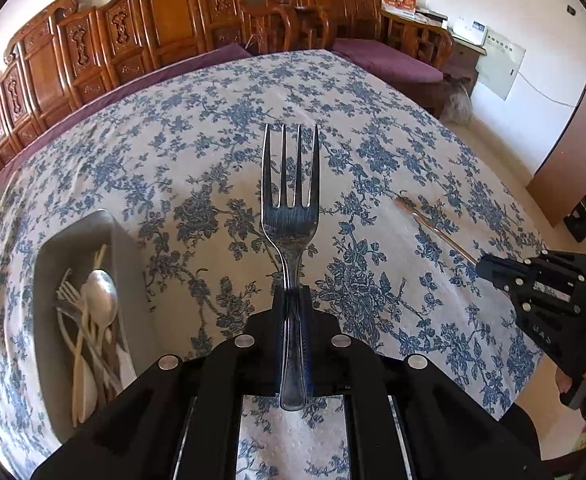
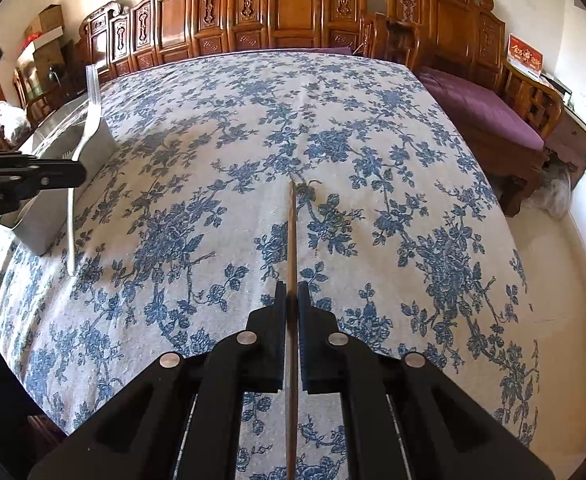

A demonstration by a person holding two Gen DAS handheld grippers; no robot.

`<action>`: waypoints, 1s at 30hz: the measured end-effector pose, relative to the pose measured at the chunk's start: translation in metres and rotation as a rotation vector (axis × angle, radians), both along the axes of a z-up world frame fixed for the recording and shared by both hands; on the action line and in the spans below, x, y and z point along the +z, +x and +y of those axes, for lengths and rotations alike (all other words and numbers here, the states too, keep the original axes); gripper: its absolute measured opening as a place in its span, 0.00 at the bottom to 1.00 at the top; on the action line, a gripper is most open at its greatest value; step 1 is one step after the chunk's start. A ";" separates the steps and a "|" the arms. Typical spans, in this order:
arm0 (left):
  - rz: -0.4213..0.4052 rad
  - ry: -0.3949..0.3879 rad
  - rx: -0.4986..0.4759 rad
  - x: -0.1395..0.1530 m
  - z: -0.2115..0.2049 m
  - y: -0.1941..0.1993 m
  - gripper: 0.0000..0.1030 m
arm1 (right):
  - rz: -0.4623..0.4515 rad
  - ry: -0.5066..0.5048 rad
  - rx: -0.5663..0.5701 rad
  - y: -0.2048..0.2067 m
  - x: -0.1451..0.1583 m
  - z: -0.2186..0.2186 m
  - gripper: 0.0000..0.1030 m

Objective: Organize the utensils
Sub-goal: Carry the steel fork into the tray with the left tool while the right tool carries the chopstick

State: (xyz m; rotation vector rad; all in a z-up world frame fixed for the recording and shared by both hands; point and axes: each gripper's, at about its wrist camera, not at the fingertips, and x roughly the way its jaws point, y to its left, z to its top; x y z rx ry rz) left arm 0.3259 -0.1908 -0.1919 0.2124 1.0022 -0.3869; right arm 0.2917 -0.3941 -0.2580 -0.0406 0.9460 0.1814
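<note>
Left wrist view: floral tablecloth (image 1: 197, 168) bearing grey utensil bin (image 1: 49, 280) at left, filled with spoons and forks; left gripper (image 1: 293, 300) clamped on steel fork (image 1: 291, 216), tines pointing away. Right wrist view: right gripper (image 2: 291, 300) closed on thin wooden chopstick (image 2: 291, 232), held above the cloth at centre.

Counter (image 2: 333, 120) mostly open.
Only the grey bin (image 2: 49, 200) blocks the left edge; centre and right of frame free.
</note>
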 end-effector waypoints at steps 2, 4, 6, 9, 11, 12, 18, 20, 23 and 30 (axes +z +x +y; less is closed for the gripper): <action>0.005 -0.016 0.002 -0.001 -0.002 0.002 0.06 | 0.001 0.000 0.003 -0.001 0.000 0.000 0.06; -0.005 -0.027 -0.010 0.001 -0.004 -0.001 0.06 | 0.000 0.000 0.006 -0.002 0.000 -0.001 0.06; -0.015 -0.031 -0.020 0.004 -0.006 -0.005 0.06 | -0.003 0.006 0.006 -0.002 0.001 -0.002 0.06; -0.031 -0.046 -0.029 0.013 -0.004 -0.011 0.06 | -0.010 0.014 0.011 -0.002 0.004 0.000 0.06; -0.044 -0.056 -0.026 0.021 0.000 -0.015 0.06 | -0.019 0.017 0.019 -0.004 0.009 0.003 0.06; -0.052 -0.059 -0.025 0.025 0.002 -0.016 0.06 | -0.022 0.018 0.023 -0.004 0.010 0.004 0.06; -0.091 -0.068 -0.008 0.050 0.020 -0.020 0.06 | -0.049 0.015 0.073 -0.007 0.025 0.028 0.06; -0.106 -0.069 0.004 0.057 0.030 -0.021 0.06 | -0.039 -0.023 0.107 -0.006 0.024 0.042 0.06; -0.122 -0.070 0.026 0.067 0.046 -0.022 0.06 | -0.033 -0.017 0.119 -0.005 0.022 0.050 0.06; -0.144 -0.075 0.070 0.080 0.081 -0.022 0.06 | -0.072 -0.007 0.145 -0.005 0.042 0.071 0.06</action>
